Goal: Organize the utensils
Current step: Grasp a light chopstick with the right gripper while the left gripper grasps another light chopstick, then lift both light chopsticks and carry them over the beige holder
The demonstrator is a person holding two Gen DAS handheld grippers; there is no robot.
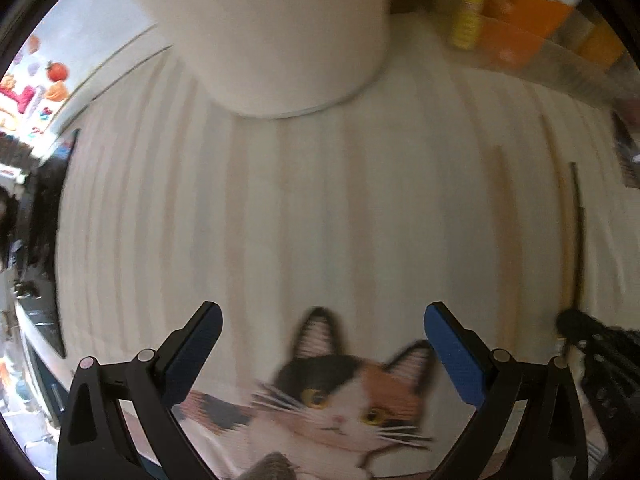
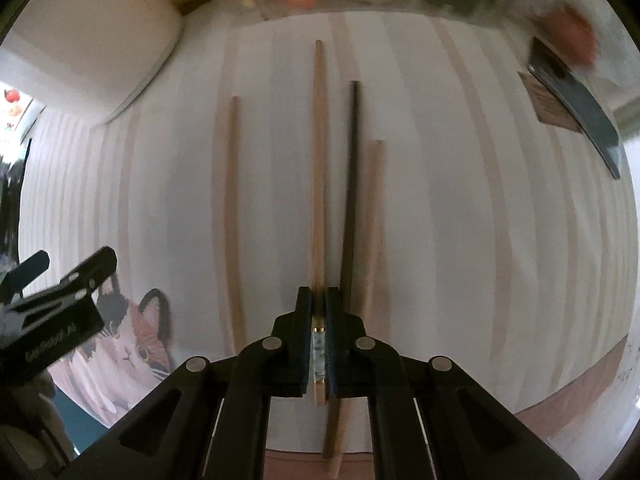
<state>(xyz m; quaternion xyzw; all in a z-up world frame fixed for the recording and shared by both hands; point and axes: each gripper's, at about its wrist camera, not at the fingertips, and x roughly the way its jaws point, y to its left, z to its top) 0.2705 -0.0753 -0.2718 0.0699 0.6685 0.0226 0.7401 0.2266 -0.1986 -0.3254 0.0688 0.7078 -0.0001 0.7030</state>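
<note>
My right gripper [image 2: 319, 300] is shut on a light wooden chopstick [image 2: 319, 168] that points straight ahead over the striped cloth. A dark chopstick [image 2: 351, 192] and another light chopstick [image 2: 373, 224] lie just right of it; a third light chopstick [image 2: 231, 216] lies to the left. My left gripper [image 1: 322, 316] is open and empty above the cloth, near a printed cat picture [image 1: 344, 396]. It also shows at the left of the right wrist view [image 2: 72, 280]. A white cylindrical holder [image 1: 280, 40] stands ahead of the left gripper; it shows at the right wrist view's top left [image 2: 88, 40].
The striped tablecloth [image 1: 320, 208] covers the table. Orange and yellow packages [image 1: 516, 12] stand at the back. A dark flat object [image 2: 576, 112] on a brown card lies at the far right. The table's front edge [image 2: 560, 392] is near the right gripper.
</note>
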